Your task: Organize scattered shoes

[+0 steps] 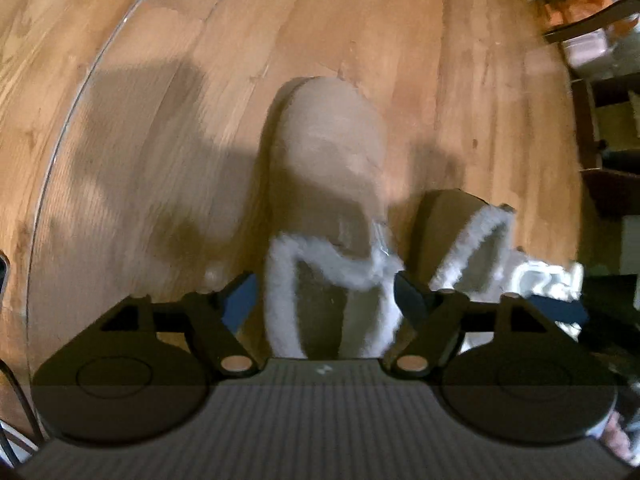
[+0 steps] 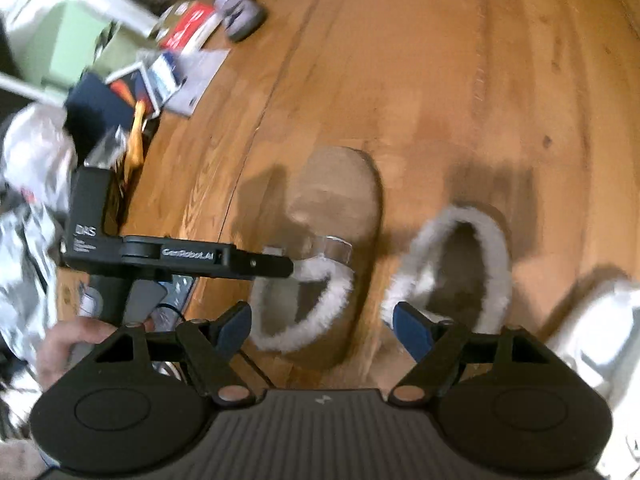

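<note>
Two tan slippers with white fleece lining lie side by side on the wood floor. In the left wrist view my left gripper is open, its jaws either side of the heel of the left slipper; the second slipper lies to the right. In the right wrist view the left gripper reaches over the left slipper from the left. My right gripper is open and empty above the gap between that slipper and the second slipper.
A white sneaker lies at the right edge. A pair of grey slippers sits far off at the top left. Books, papers and boxes clutter the left side. Dark chair legs stand at the top right.
</note>
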Available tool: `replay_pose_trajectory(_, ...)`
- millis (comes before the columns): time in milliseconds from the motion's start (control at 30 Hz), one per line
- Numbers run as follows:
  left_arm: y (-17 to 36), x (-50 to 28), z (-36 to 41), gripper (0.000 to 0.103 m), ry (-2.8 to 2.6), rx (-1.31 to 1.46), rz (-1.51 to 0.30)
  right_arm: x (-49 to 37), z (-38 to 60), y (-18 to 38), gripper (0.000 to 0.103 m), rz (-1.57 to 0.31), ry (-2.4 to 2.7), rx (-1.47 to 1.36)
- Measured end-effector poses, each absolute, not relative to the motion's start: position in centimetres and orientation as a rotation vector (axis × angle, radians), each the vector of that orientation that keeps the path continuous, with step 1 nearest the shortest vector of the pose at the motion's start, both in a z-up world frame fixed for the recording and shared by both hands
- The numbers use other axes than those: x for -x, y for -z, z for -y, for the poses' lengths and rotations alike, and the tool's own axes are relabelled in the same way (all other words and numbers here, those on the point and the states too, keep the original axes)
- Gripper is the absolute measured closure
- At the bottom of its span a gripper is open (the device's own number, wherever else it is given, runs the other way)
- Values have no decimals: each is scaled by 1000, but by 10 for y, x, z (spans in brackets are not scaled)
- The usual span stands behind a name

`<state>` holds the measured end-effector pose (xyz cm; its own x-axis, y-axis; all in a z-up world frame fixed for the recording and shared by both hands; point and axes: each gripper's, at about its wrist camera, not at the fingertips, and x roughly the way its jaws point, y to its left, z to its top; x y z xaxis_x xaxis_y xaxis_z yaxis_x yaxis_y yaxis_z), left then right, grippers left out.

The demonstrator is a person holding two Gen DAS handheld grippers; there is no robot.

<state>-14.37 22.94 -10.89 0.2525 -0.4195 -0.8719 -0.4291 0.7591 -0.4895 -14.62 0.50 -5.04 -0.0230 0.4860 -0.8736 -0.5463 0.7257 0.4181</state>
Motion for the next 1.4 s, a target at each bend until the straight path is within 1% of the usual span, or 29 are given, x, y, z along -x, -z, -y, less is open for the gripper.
replay_pose_trajectory(33, 106, 148, -232, 8, -3, 773, -1350, 149, -10, 49, 25, -1350, -829, 81)
replay_pose_trajectory(100, 100, 152, -231, 7, 13, 737, -1345, 155, -20, 47, 26, -1314, -832, 132)
replay_pose_trajectory(200, 92, 160, -222, 7, 54, 666, -1368, 169, -22, 38, 26, -1286, -811, 119)
replay_pose_trajectory(267, 85, 160, -215, 7, 87, 627, -1387, 178, -19, 27, 28, -1269, -798, 116)
replay_pose_trajectory(367, 69, 150, -203, 7, 116, 511, -1420, 189, -19, 6, 28, -1214, -772, 231)
replay_pose_trajectory(467, 50, 146, -192, 2, 170, 401, -1424, 193, -19, -10, 27, -1138, -693, 315)
replay_pose_trajectory(533, 36, 139, -178, 0, 196, 348, -1394, 196, -10, -15, 26, -1123, -601, 308)
replay_pose_trajectory(667, 30, 128, -157, 0, 271, 411, -1468, 216, 14, -32, 26, -1178, -467, 272)
replay_pose_trajectory(800, 4, 128, -143, 0, 288, 365, -1539, 232, 27, -56, 25, -1214, -400, 239)
replay_pose_trajectory(867, -20, 135, -147, 0, 253, 340, -1521, 235, 29, -72, 25, -1227, -363, 228)
replay_pose_trajectory(933, -44, 146, -159, 0, 208, 344, -1462, 240, 27, -84, 25, -1208, -365, 222)
replay_pose_trajectory(1000, -54, 154, -175, 0, 191, 427, -1438, 243, 22, -92, 25, -1183, -372, 221)
replay_pose_trajectory(1100, -53, 155, -197, 0, 192, 627, -1447, 243, 11, -93, 26, -1147, -393, 223)
replay_pose_trajectory(1133, -55, 154, -203, 0, 173, 653, -1441, 241, 7, -92, 27, -1142, -403, 223)
replay_pose_trajectory(1167, -59, 153, -211, 0, 139, 673, -1431, 237, 1, -90, 32, -1148, -418, 229)
replay_pose_trajectory(1267, -66, 148, -219, 0, 104, 641, -1410, 223, -23, -79, 42, -1168, -489, 271)
replay_pose_trajectory(1333, -66, 140, -224, 0, 112, 630, -1401, 217, -40, -67, 45, -1181, -544, 317)
replay_pose_trajectory(1367, -65, 135, -229, 0, 118, 639, -1396, 213, -52, -56, 52, -1202, -588, 372)
replay_pose_trajectory(1400, -58, 127, -237, 0, 118, 659, -1400, 211, -58, -50, 54, -1214, -608, 408)
